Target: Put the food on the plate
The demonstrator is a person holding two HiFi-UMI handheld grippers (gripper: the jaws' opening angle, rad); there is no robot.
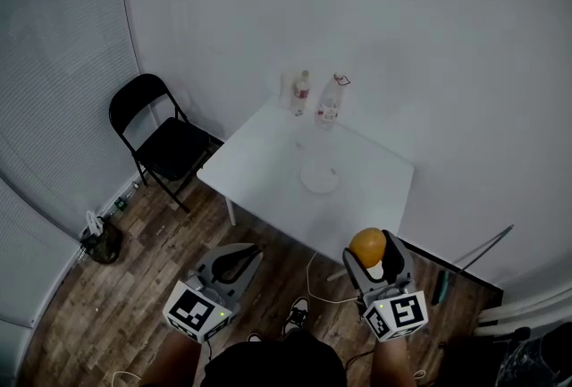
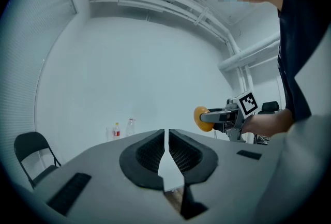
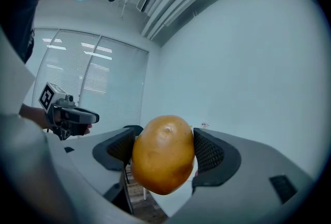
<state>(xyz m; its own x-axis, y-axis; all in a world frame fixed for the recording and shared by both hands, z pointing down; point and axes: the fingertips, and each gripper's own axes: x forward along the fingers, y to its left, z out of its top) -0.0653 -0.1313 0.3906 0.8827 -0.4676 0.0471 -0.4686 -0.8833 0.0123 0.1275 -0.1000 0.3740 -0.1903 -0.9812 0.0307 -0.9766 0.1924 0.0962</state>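
Potato [image 3: 163, 154] hanging short of the plate [image 1: 320, 177]
The right gripper [image 1: 371, 258] is pinching it just off the white table's [image 1: 268, 164] near edge — the left gripper [image 2: 166, 150] is hanging beside it, jaws pressed together.

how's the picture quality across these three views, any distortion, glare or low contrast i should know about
Head view: fisheye bends the walls and window blinds; the white plate barely stands out from the white table. Left gripper view: dark round vignette, strong barrel distortion, a mosaic patch at top. Right gripper view: same vignette; the food fills the centre, sharp, with a faint sheen.
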